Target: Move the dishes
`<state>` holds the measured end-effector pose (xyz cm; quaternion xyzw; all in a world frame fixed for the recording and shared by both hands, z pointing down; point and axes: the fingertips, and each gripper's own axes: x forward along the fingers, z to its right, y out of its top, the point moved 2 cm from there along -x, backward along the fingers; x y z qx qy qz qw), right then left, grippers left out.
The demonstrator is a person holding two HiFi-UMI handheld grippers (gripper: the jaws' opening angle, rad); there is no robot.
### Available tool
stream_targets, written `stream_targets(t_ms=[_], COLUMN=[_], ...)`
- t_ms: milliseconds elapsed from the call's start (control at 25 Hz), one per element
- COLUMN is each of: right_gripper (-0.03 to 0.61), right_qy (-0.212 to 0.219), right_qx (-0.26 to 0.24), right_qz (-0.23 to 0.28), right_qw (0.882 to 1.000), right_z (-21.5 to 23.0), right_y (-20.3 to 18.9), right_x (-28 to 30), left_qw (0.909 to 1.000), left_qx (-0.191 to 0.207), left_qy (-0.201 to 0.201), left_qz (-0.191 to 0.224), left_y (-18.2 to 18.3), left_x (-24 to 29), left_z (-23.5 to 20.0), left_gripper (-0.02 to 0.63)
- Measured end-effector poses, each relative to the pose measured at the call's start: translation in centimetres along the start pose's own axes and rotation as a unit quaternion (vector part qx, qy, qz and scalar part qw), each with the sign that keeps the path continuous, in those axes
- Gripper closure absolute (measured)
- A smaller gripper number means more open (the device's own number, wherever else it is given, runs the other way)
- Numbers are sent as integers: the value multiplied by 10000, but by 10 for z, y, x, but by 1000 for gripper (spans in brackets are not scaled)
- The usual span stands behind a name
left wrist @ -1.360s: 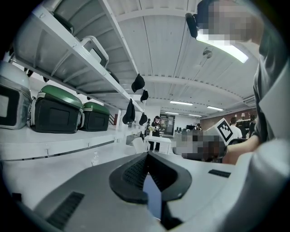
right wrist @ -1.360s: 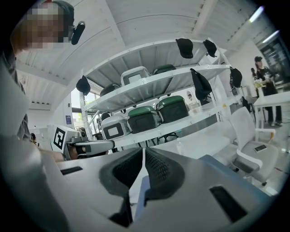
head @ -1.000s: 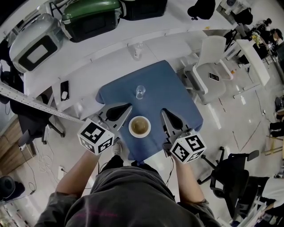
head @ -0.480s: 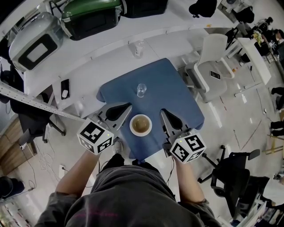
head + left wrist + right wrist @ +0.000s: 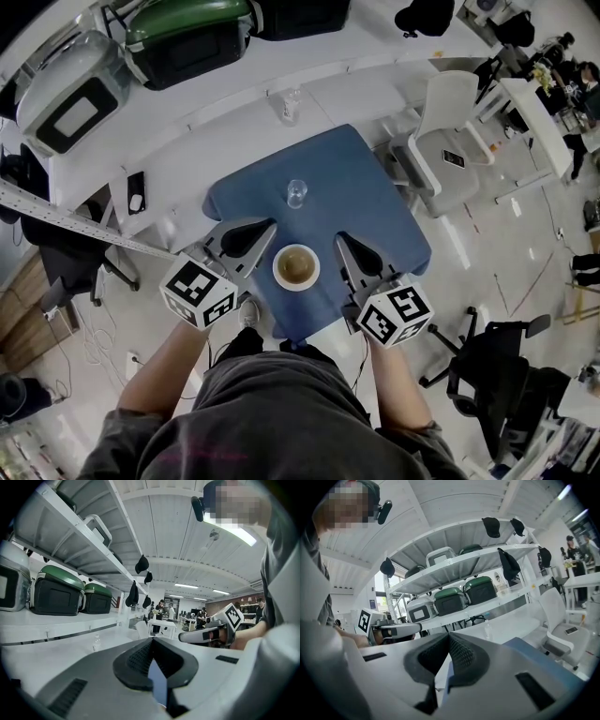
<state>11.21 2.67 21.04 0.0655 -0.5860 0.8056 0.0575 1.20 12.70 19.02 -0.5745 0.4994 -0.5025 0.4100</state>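
Now left gripper (image 5: 270, 225) just left of bowl (image 5: 296, 266), right gripper (image 5: 342, 240) just right; both claws clenched, empty

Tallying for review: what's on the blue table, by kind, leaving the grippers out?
Bowl: 1
Glass: 1
Total: 2

Bowl (image 5: 296, 267) on the table (image 5: 375, 202) between both grippers — glass (image 5: 296, 193) behind.
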Motion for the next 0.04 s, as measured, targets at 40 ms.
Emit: stream_targets(t_ms=[40], right_gripper=[575], right_qy=[4], right_qx=[2], right_qz=[-5], right_qw=[10000], right_z=[1], right_y=[0], right_x=[0], left_qw=[10000], left_qx=[-4], left_qy=[1], left_qz=[-8], left_y=[-1], left_x=[1], left_z=[1], left_gripper=[612])
